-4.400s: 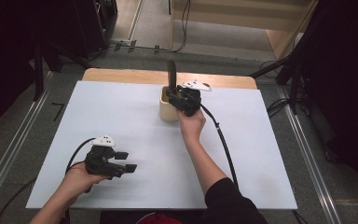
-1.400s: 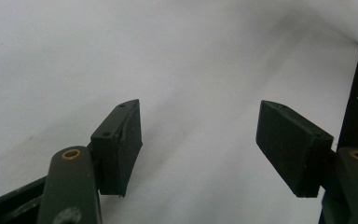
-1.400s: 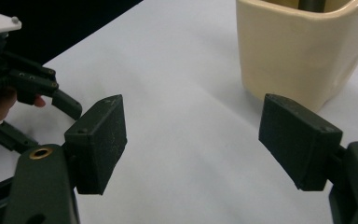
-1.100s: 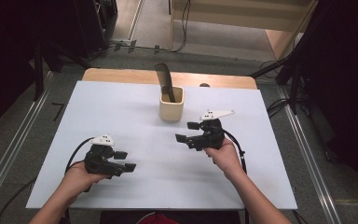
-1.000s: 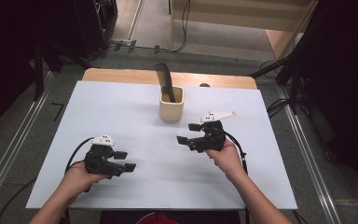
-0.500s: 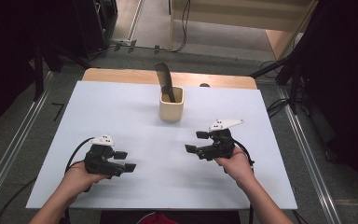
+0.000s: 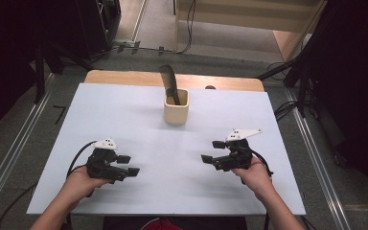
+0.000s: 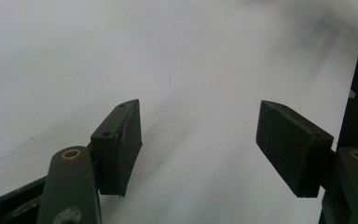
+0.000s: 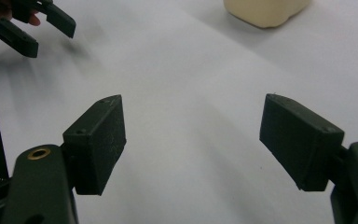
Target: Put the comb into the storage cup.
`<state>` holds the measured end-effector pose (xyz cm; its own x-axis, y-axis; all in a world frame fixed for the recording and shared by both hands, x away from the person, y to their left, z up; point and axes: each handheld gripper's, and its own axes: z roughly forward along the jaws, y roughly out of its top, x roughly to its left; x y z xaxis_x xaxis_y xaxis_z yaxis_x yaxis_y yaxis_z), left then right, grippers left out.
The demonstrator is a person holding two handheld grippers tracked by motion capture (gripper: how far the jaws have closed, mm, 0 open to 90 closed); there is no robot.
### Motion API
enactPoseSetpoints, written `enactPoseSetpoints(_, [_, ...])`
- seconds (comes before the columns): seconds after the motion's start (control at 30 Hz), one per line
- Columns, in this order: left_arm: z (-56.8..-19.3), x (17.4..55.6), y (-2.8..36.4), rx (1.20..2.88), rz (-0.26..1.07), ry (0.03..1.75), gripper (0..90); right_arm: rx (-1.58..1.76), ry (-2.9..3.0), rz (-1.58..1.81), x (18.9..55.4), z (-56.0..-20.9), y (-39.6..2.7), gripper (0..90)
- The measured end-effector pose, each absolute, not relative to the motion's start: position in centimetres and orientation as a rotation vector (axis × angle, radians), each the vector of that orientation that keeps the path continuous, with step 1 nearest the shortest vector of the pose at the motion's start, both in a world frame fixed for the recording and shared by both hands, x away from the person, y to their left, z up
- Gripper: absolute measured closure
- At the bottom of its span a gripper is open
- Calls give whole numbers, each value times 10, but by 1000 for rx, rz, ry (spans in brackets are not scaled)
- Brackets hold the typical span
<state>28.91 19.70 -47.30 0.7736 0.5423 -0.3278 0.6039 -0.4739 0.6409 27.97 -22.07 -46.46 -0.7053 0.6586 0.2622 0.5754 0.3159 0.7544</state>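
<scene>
White table (image 7: 139,120) takes up most of the scene, with a wooden strip (image 7: 124,77) along its far edge. Cream cup (image 7: 176,107) stands upright at far centre of the white top, well apart from both grippers; a dark curved tool (image 7: 168,81) stands in it, leaning back-left with its top above the rim. Cup base also shows at the top of the right gripper view (image 9: 265,10). Left gripper (image 7: 127,165) sits low over the near-left of the table, held in the left hand (image 7: 84,179), jaws spread wide with bare table between them (image 8: 200,144). Right gripper (image 7: 212,151) is at near-right in the right hand (image 7: 256,175), jaws also wide apart, holding nothing (image 9: 193,144), pointing toward the left gripper.
</scene>
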Motion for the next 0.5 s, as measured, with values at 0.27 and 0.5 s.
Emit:
enactPoseSetpoints(0.27, [-473,289,197,2182,-102,846,322,1199,2453,1351,270,-468,-234,208])
enactPoseSetpoints(0.5, [-473,289,197,2184,-101,845,322,1211,2465,1322,262,-474,-242,208])
